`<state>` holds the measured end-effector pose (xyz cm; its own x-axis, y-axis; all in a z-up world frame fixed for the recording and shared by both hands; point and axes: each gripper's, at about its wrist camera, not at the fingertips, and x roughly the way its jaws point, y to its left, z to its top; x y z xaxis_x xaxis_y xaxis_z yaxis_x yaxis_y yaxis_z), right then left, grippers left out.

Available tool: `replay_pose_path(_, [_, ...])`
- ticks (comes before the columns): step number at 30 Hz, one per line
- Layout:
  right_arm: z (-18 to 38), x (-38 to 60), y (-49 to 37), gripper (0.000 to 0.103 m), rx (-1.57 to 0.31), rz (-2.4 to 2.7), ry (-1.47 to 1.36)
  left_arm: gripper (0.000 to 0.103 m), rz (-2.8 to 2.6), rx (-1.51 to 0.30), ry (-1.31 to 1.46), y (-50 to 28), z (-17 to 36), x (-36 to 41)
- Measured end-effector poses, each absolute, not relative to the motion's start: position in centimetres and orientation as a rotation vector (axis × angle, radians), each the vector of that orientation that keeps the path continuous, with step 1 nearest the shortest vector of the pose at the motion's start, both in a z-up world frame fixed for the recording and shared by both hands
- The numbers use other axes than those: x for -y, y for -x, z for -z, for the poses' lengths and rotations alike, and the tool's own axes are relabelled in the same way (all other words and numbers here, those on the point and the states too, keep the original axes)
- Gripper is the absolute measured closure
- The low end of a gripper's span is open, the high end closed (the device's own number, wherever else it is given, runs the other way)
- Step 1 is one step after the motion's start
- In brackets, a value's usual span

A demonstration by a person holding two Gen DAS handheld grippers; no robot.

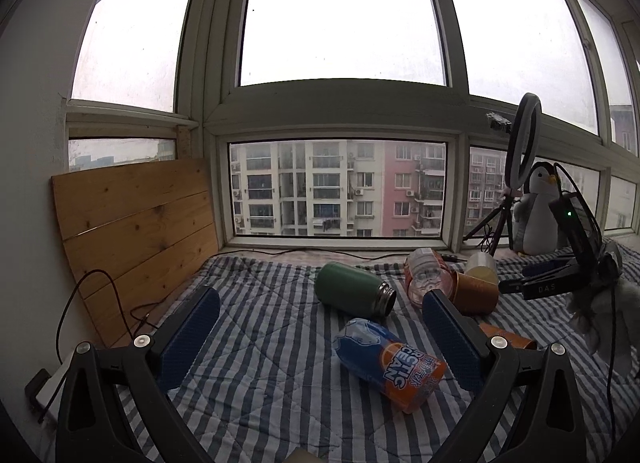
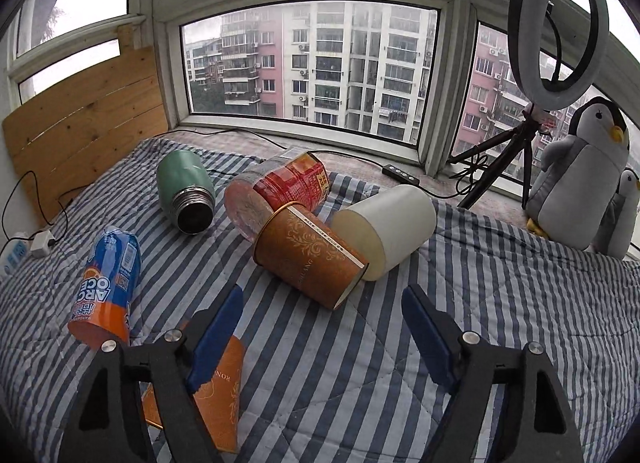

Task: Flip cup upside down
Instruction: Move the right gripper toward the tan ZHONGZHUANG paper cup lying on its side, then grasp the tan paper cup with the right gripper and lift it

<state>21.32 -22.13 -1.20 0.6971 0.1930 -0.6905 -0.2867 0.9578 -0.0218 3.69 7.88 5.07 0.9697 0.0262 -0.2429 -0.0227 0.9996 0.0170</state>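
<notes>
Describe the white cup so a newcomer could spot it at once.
Start at the penguin plush by the window, then look left onto the striped quilt. The white cup lies on its side against the brown patterned paper cup, the only plain, unprinted one.

Behind the striped quilt [image 2: 500, 283] stands a ring light [image 2: 558, 27] on its tripod, a plush penguin [image 2: 580, 175] beside it (wooden board [image 2: 84, 123] far left).

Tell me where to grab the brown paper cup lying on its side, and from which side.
Take the brown patterned paper cup across its mid-wall, coming from the near side with the right claw, which is open and faces it. The cup lies tipped, rim toward the claw; the white cylindrical cup crowds its right flank, so probably stay low and central.
</notes>
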Motion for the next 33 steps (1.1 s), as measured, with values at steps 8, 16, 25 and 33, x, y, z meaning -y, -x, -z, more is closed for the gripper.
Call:
replay_pose_path(8, [3.1,20.6,-25.8,0.041,-0.836,-0.373,0.205,0.001,-0.054,-0.27,-0.039,-4.7,-4.6,-9.4])
replay_pose_path(16, [4.3,19.9,-28.7,0.041,-0.877,-0.442,0.318,0.001,-0.073,-0.291,-0.029,-6.1,-4.2,-10.2])
replay_pose_path(25, [5.9,19.1,-30.1,0.037,-0.937,-0.457,0.453,0.001,-0.073,-0.316,0.009,-7.9,-3.6,-10.8])
replay_pose_path(33, [7.1,18.6,-30.1,0.042,-0.972,-0.45,0.484,0.001,-0.067,-0.331,0.006,-8.6,-3.0,-10.3])
